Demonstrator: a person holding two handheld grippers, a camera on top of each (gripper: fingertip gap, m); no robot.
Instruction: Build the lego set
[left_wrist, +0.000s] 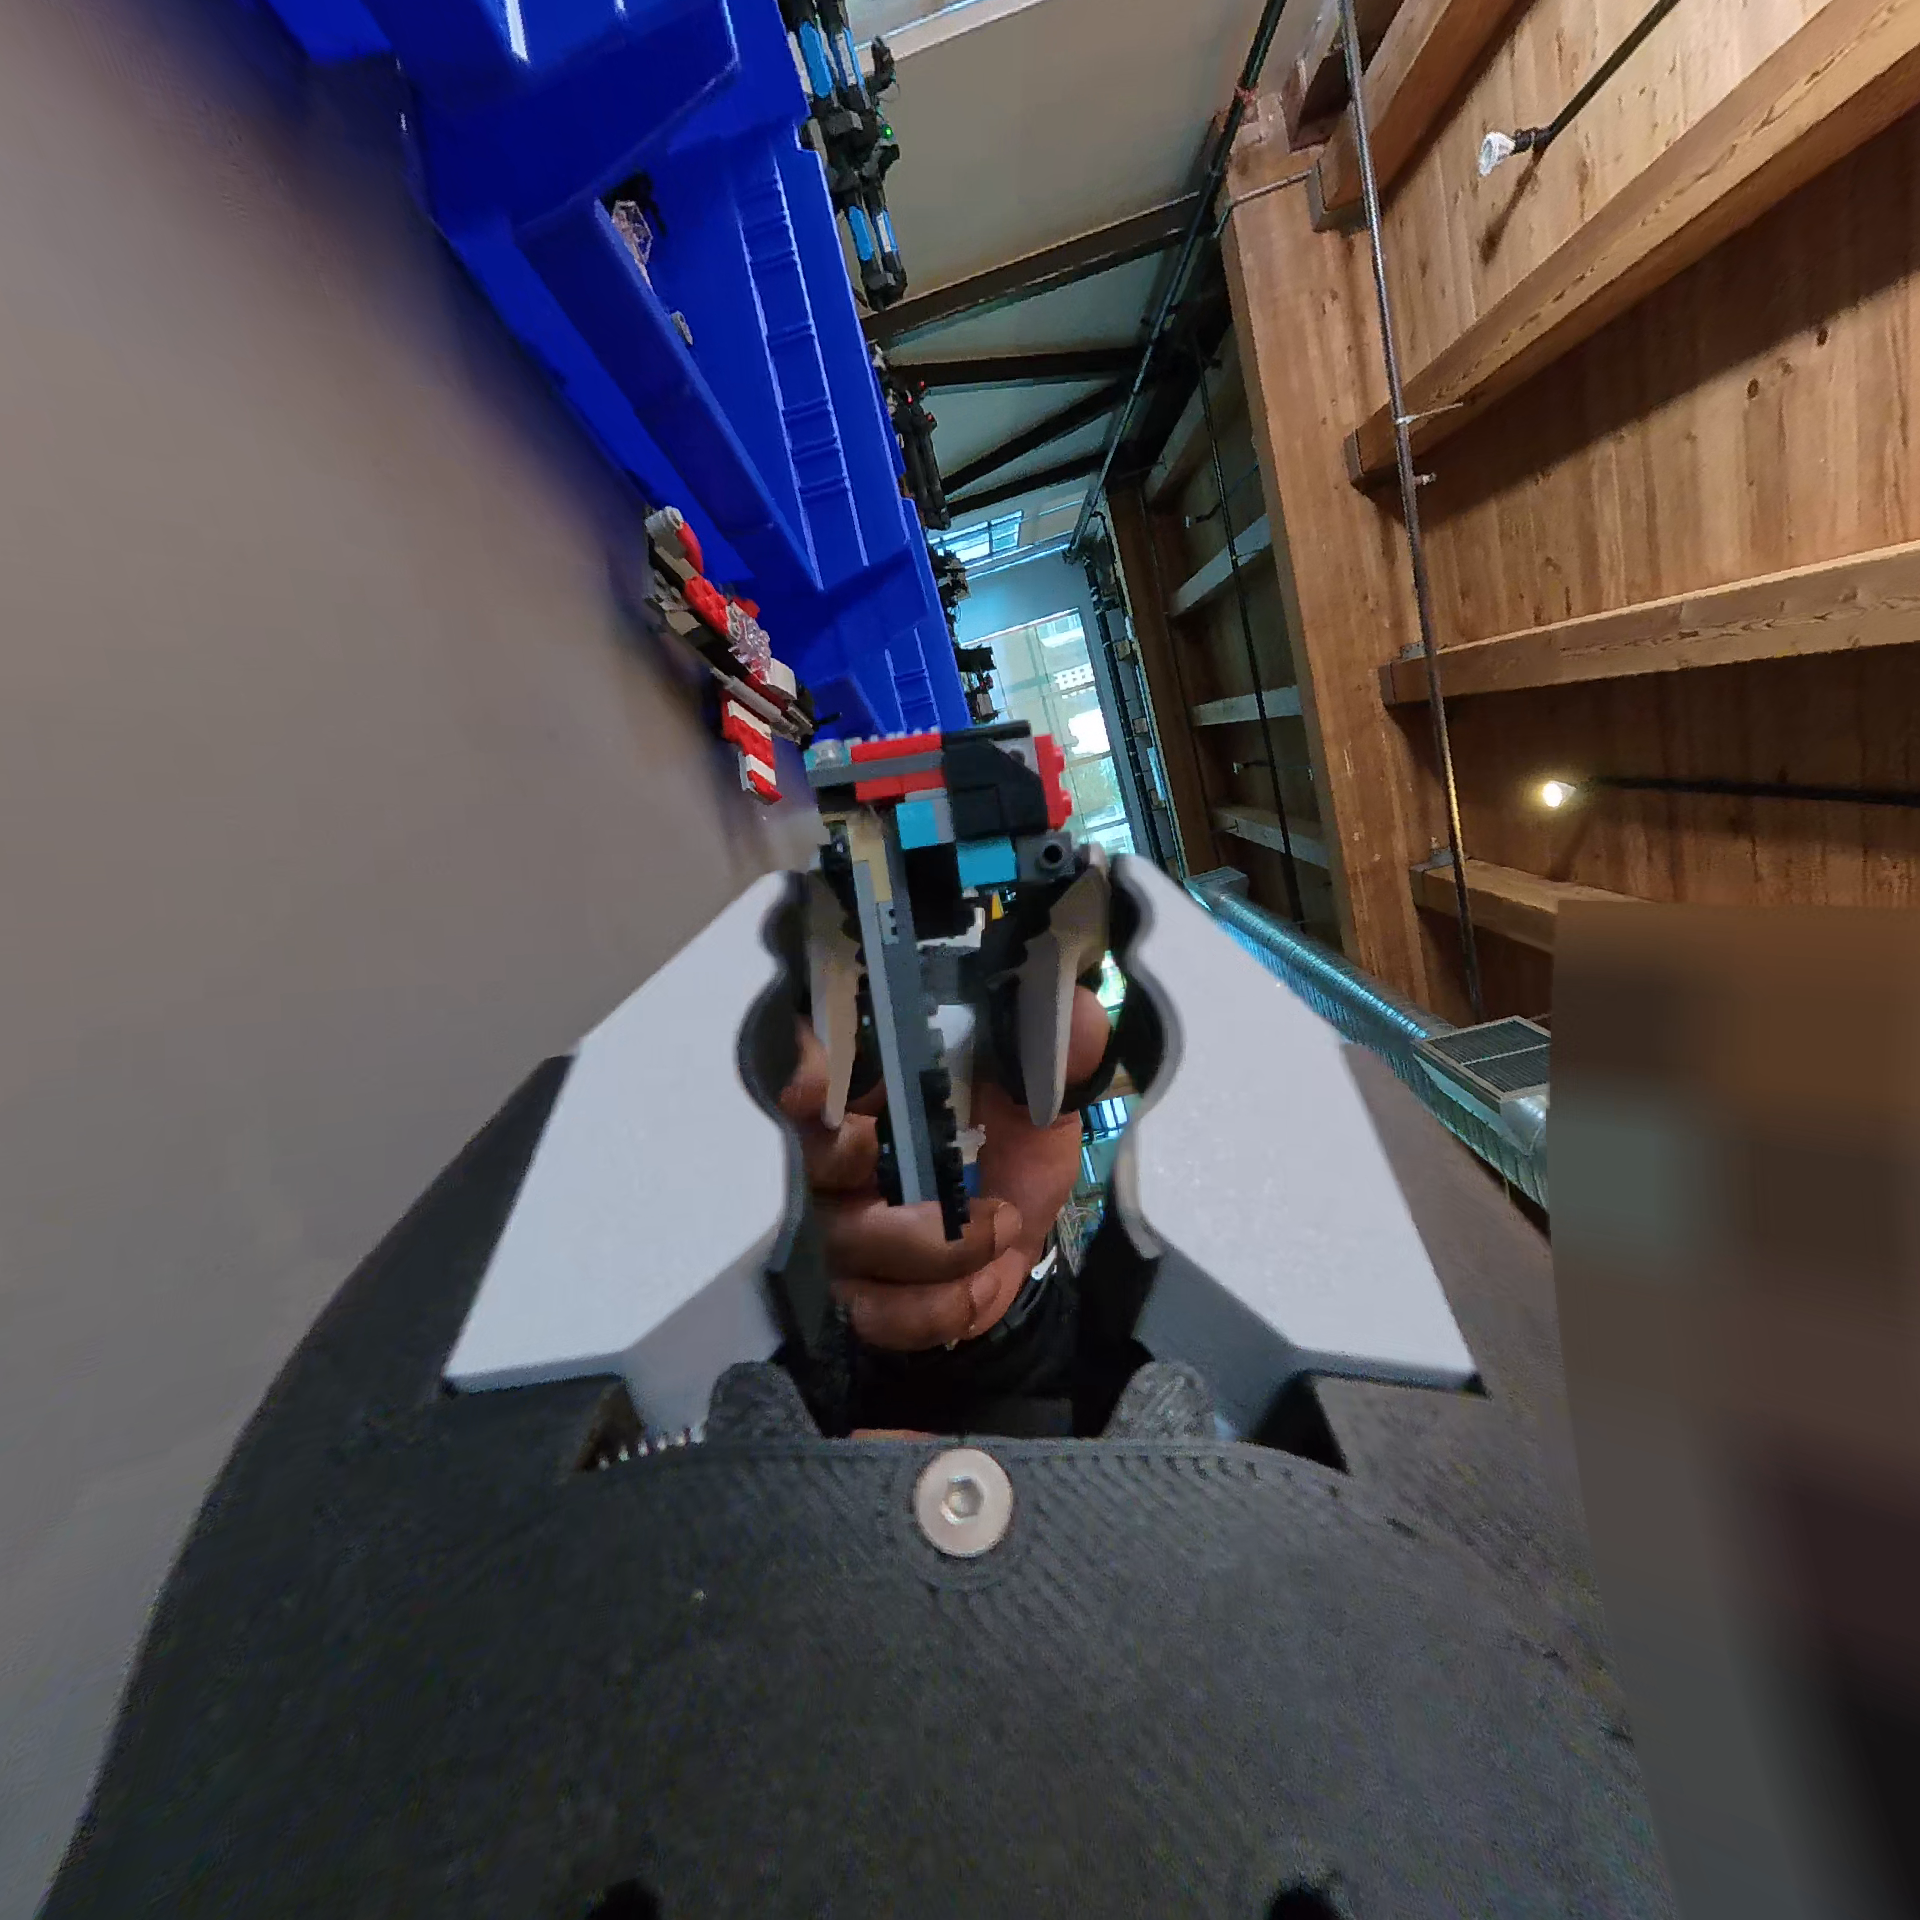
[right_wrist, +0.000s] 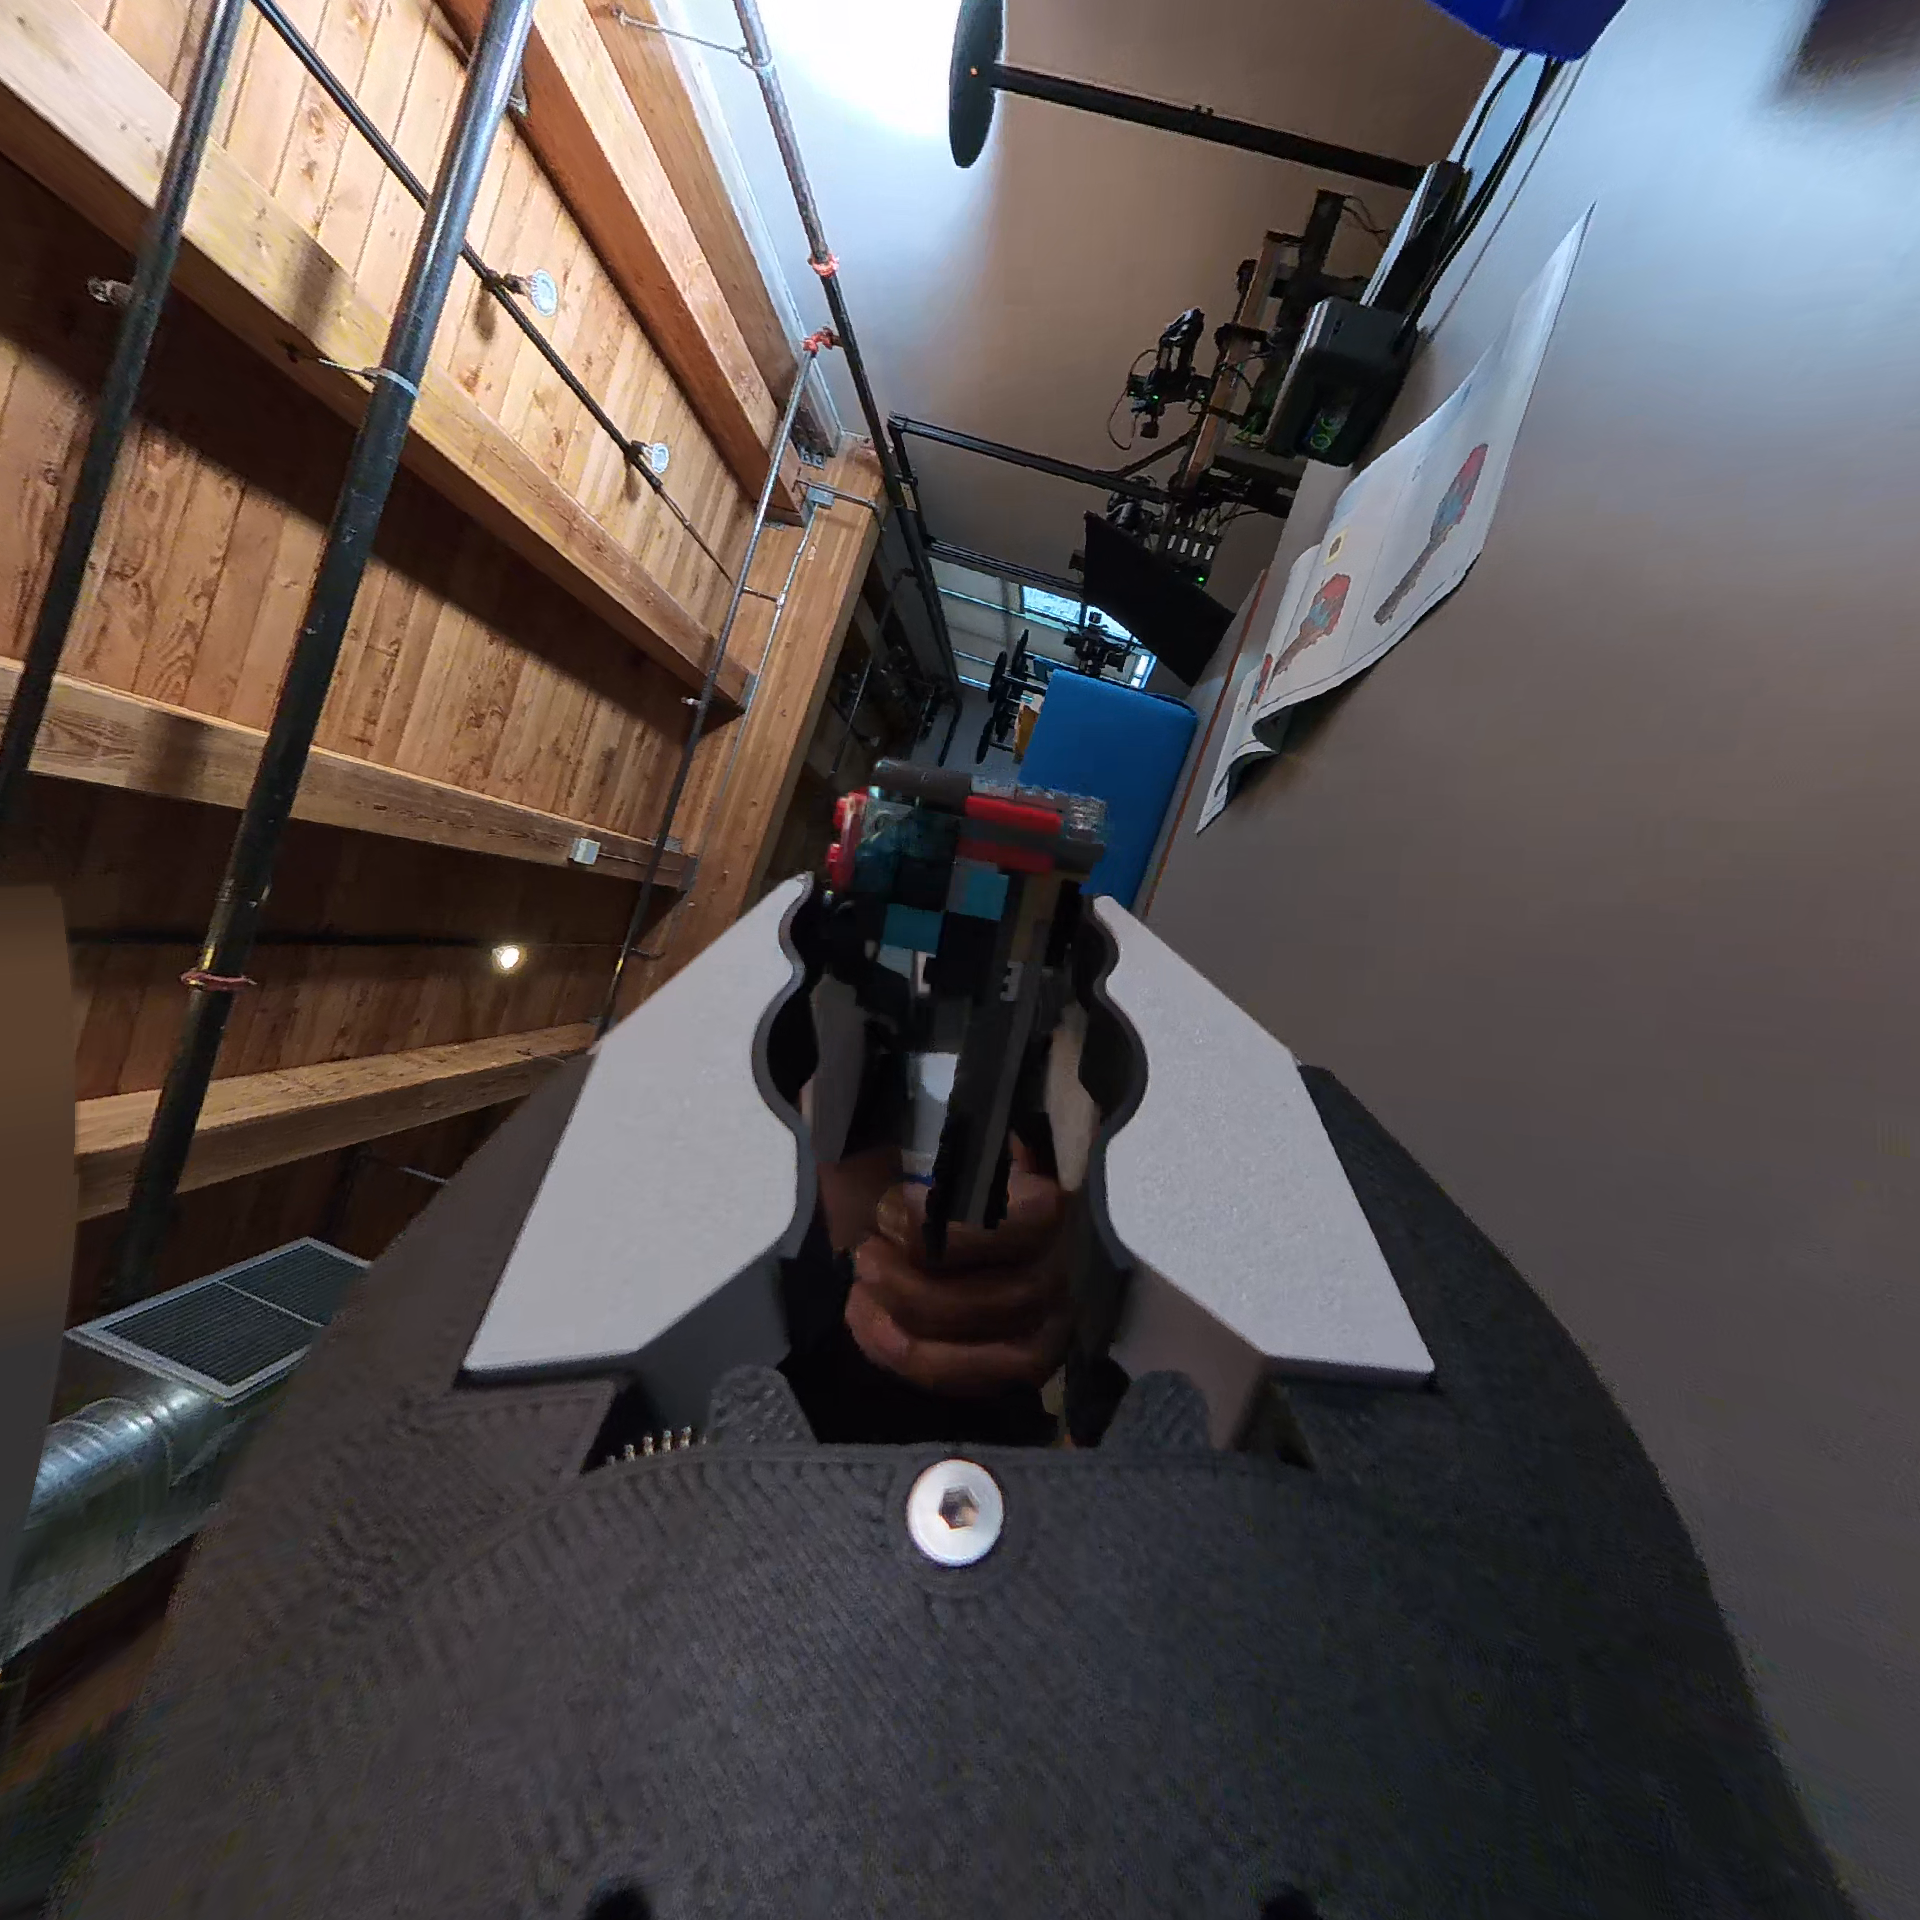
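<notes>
A partly built lego model (left_wrist: 977, 790) of red, black, teal and grey bricks, with a long grey plate along it, is held up in the air between both grippers, which face each other. My left gripper (left_wrist: 956, 878) is shut on the model from its two sides. My right gripper (right_wrist: 951, 899) is shut on the same model (right_wrist: 966, 831) from the opposite end. In each view the other gripper's pale fingertips (left_wrist: 1049, 1018) and the hand (left_wrist: 914, 1247) holding it show behind the model. Both views are rolled sideways.
The grey table (left_wrist: 312, 727) runs along the left of the left wrist view, with blue bins (left_wrist: 727, 312) and a second red, white and grey lego assembly (left_wrist: 727, 665). An open instruction booklet (right_wrist: 1382, 540) lies on the table (right_wrist: 1662, 935) in the right wrist view. The grippers are tip to tip, or close to it.
</notes>
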